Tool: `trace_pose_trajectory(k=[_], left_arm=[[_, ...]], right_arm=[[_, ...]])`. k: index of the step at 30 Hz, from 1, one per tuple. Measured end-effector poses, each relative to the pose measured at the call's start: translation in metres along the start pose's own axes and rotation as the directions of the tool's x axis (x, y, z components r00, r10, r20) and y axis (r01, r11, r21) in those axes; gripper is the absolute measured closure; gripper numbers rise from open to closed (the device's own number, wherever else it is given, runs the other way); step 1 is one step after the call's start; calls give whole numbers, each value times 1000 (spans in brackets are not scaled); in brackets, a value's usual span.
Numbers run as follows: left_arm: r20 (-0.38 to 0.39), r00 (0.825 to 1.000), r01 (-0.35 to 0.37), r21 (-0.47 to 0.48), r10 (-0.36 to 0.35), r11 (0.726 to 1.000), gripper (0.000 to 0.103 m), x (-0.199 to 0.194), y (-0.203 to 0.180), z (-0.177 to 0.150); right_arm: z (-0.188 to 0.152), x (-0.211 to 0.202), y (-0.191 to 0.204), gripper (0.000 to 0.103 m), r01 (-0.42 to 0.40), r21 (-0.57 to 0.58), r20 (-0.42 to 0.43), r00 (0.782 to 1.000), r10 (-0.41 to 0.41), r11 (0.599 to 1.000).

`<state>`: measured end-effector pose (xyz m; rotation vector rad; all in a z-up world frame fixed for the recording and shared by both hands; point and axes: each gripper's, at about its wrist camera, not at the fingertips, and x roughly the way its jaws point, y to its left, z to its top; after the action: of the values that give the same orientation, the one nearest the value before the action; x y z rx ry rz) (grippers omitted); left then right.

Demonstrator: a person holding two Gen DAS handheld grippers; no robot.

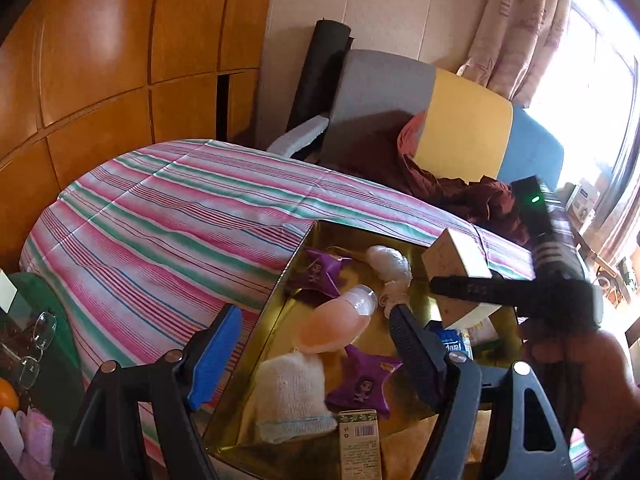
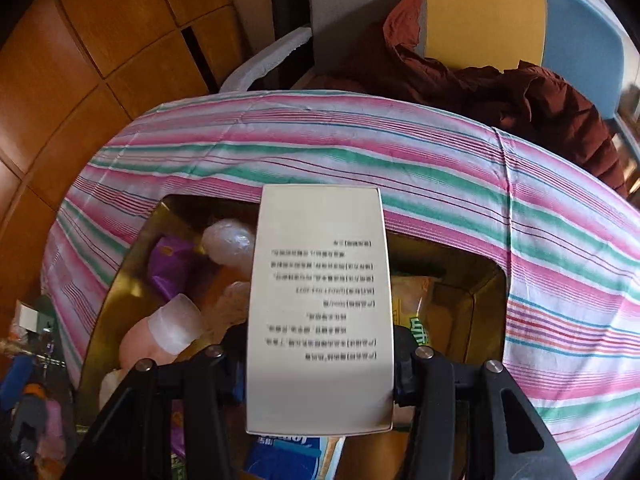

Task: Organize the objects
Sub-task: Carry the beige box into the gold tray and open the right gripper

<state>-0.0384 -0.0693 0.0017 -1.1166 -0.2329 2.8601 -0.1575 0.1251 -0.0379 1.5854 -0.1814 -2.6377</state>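
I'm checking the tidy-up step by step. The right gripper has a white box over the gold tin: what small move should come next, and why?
Probably lower the white box into the bare right part of the gold tin and then let go. The right gripper is clamped on it above the tin, and the tin's left side is crowded by the pink bottle and purple packets.

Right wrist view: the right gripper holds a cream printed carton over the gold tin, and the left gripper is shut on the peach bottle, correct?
Not quite. The left gripper is open and empty, as the left wrist view shows; the peach bottle lies loose in the gold tin. The right gripper does hold the cream printed carton.
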Motion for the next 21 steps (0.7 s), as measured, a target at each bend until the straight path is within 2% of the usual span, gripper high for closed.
trace_pose_trajectory(k=[3,6,9,14,16,17,19,21], left_arm=[[2,1000,-10,-25,10,1000,26,-2,6,2],[-1,1000,-27,-37,27,999,26,-3,7,3],[-3,999,-32,-33,32,999,26,-4,5,4],[11,1000,-30,-17,30,999,26,-7,-1,2],[10,1000,-27,-11,27,1000,26,-8,-4,0],[6,1000,-27,-7,27,1000,26,-7,-6,0],[3,999,-35,-3,35,999,26,-7,-10,-1],[0,999,-39,0,39,999,26,-6,-13,-2]], right_arm=[[-1,12,15,53,21,-36,-15,1000,-22,999],[-3,16,26,53,-85,-11,-27,996,84,996],[-5,17,35,53,-127,-1,-39,991,127,992],[-8,13,15,52,-50,26,-25,998,50,998],[-10,9,6,50,-73,31,-15,997,73,997],[-11,5,1,47,-105,45,-10,994,106,993],[-16,-8,-6,29,-144,66,20,990,143,987],[-23,-27,-11,27,-147,57,84,986,142,988]])
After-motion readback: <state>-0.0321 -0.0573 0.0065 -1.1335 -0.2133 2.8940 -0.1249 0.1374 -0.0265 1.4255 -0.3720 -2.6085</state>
